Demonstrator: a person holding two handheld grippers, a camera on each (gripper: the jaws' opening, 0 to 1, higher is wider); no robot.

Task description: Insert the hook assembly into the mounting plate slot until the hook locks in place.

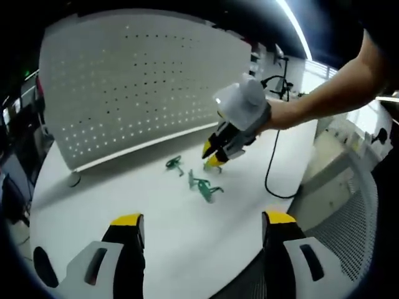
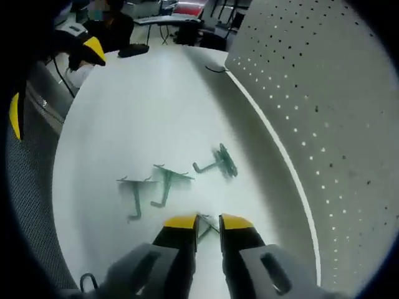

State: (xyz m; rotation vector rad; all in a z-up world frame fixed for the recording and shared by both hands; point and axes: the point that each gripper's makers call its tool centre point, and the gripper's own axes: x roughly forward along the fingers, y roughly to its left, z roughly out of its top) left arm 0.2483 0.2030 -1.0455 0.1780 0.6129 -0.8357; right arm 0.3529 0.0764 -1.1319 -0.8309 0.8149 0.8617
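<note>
My right gripper (image 2: 207,225) nearly closes on a green hook (image 2: 209,223) beside the pegboard (image 2: 324,93); I should grip squarely. Left gripper (image 1: 202,227) wide open, empty.

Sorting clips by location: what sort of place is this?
Probably an office or lab workspace: a white table with a perforated pegboard standing on it, ceiling strip lights, and chairs at desks behind.

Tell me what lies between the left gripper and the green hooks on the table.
Bare white table. In the left gripper view nothing lies between the left gripper and the green hooks; the right gripper sits beyond them.
</note>
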